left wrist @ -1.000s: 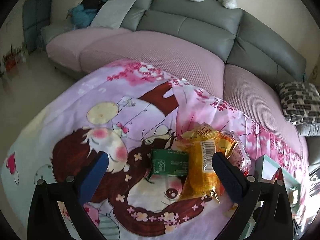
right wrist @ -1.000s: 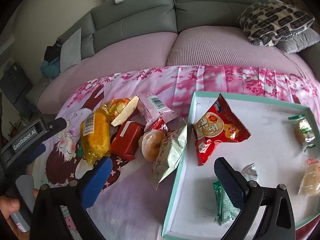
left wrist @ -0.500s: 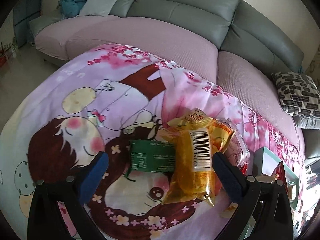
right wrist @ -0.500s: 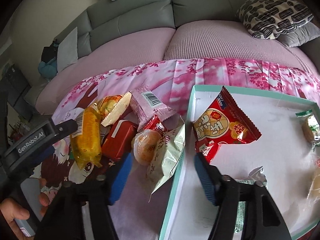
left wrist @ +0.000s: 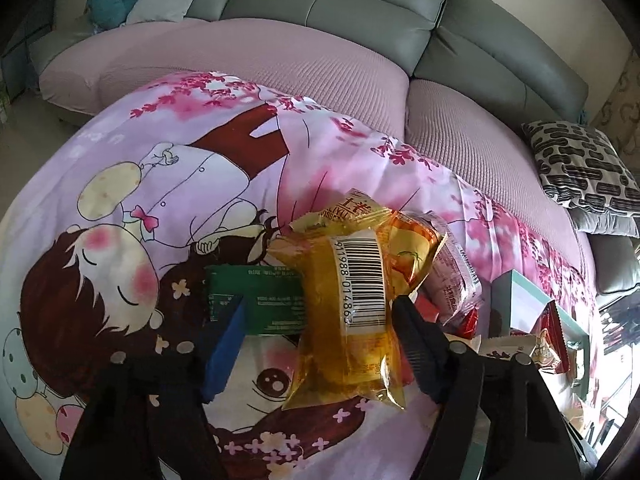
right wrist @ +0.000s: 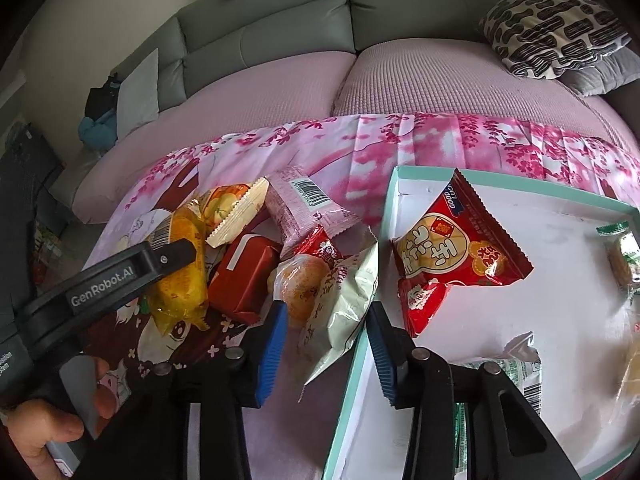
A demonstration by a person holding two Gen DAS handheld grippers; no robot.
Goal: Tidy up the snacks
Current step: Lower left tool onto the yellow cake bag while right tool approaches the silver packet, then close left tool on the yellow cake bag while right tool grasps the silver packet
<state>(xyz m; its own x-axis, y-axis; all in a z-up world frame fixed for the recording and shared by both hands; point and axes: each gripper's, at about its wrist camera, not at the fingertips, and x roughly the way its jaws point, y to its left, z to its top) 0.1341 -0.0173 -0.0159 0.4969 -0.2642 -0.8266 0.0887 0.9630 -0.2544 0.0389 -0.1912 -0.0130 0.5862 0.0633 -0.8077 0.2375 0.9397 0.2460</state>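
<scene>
In the left wrist view a yellow packet [left wrist: 348, 320] with a barcode lies on the cartoon cloth, partly over a green packet [left wrist: 256, 300]. My left gripper [left wrist: 320, 340] straddles the yellow packet. Its jaws are closing, with a gap still at the blue pad's side. In the right wrist view my right gripper [right wrist: 328, 340] is closing around a pale green-white packet [right wrist: 340, 304] that leans on the rim of the teal tray [right wrist: 520, 190]. The pads are close to it but I see no squeeze. The left gripper's finger [right wrist: 168, 258] rests at the yellow packet [right wrist: 180, 280].
The pile also holds a red box [right wrist: 244, 276], a round bun packet [right wrist: 300, 284] and a pink packet [right wrist: 304, 208]. In the tray lie a large red packet [right wrist: 452, 256] and several small ones. A person's hand [right wrist: 48, 424] holds the left gripper. A sofa with a patterned cushion [right wrist: 552, 28] lies behind.
Both grippers' jaws have narrowed from wide open. The left gripper has come down and closer to the yellow packet. The right gripper has stayed over the pale packet.
</scene>
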